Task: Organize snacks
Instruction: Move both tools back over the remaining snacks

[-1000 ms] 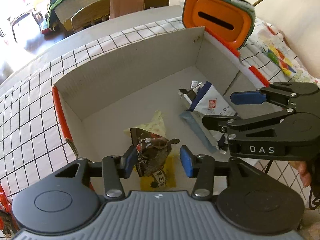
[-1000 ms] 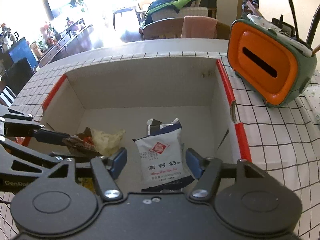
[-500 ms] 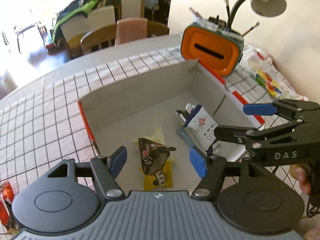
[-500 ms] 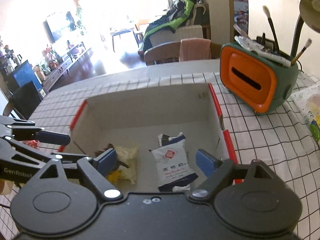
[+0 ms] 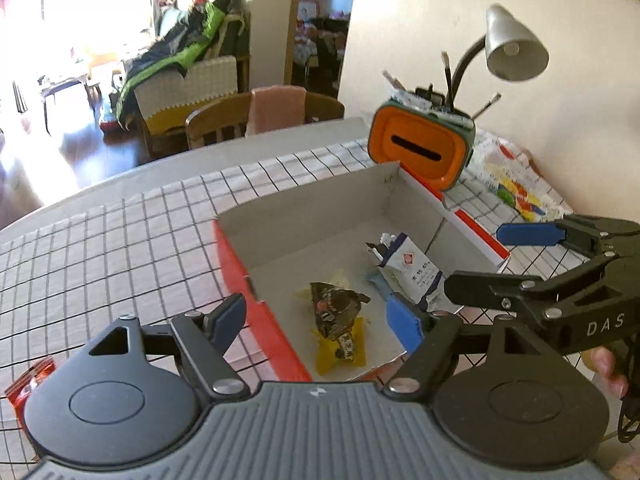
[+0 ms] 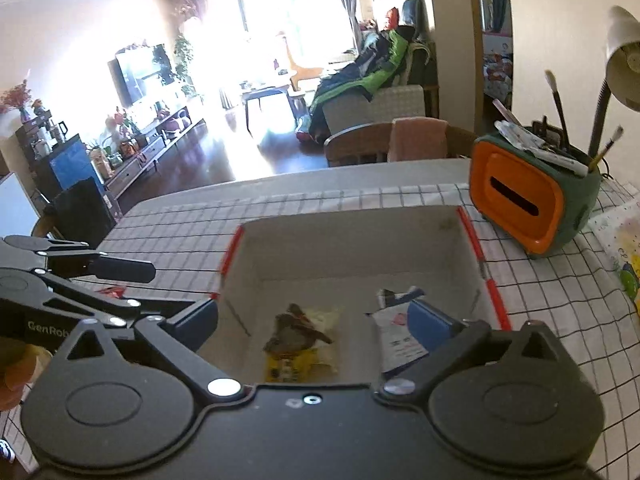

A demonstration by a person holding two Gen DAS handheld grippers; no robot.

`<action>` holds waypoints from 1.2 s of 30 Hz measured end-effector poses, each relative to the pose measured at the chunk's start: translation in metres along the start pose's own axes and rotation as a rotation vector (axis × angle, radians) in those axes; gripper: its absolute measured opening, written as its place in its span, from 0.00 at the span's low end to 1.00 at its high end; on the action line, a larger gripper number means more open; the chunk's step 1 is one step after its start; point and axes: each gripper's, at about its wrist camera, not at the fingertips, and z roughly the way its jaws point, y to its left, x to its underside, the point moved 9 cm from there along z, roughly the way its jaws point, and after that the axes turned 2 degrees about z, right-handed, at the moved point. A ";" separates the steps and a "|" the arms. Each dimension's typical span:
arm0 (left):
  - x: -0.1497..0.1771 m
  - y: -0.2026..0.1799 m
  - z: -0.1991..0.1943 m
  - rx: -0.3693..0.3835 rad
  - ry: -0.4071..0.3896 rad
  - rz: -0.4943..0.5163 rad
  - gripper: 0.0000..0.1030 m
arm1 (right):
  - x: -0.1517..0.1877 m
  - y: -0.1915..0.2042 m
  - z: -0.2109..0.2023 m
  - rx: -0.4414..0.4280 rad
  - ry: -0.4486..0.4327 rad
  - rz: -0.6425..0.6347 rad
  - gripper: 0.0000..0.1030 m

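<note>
**Both grippers backing off the snack box, jaws spread**

Sunlit living room is filling the background behind the table (image 5: pixel 120 240), which is wearing a white cloth with a black grid. On it I am seeing the cardboard box (image 5: pixel 304 208) with red outer sides, sitting just beside the orange and green organizer (image 5: pixel 420 148) that is holding brushes under a grey desk lamp (image 5: pixel 514 46). A second ago the box was filling both views; now it is looking smaller and lower, with far more tablecloth and room showing around it, so I am reading both tools as pulled up and away from it.

My left gripper (image 5: pixel 316 320) is hovering over the near left corner of the box, its jaws having just been opening and now standing wide with nothing between the pads. A second ago those pads were pinching the dark brown snack packet (image 5: pixel 334 310); now it is lying loose on the box floor, on top of a yellow packet (image 5: pixel 340 350).

My right gripper (image 6: pixel 316 322) is hanging above the near edge of the box, its jaws also having just been opening, now spread very wide and gripping nothing. The white and blue snack pouch (image 6: pixel 394 334), which was between its pads before, is resting in the right part of the box, apart from the brown packet.

A red wrapper (image 5: pixel 30 380) is lying on the cloth outside the box, to its left.
</note>
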 end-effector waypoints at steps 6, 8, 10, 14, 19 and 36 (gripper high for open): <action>0.010 0.021 -0.029 -0.035 -0.052 0.009 0.82 | 0.005 0.039 -0.002 0.000 -0.014 -0.015 1.00; 0.015 0.031 -0.038 -0.039 -0.059 0.002 0.84 | 0.006 0.051 -0.002 -0.005 -0.019 -0.025 1.00; 0.022 0.041 -0.045 -0.052 -0.060 -0.001 0.84 | 0.007 0.063 0.000 -0.010 -0.020 -0.035 1.00; 0.036 0.064 -0.056 -0.060 -0.057 -0.029 0.84 | 0.011 0.085 0.007 -0.021 -0.003 -0.042 1.00; 0.056 0.094 -0.071 -0.084 -0.056 -0.054 0.84 | 0.016 0.114 0.014 -0.036 0.005 -0.054 1.00; 0.138 0.193 -0.098 -0.189 0.006 -0.160 0.84 | 0.047 0.189 0.077 -0.032 0.132 -0.114 1.00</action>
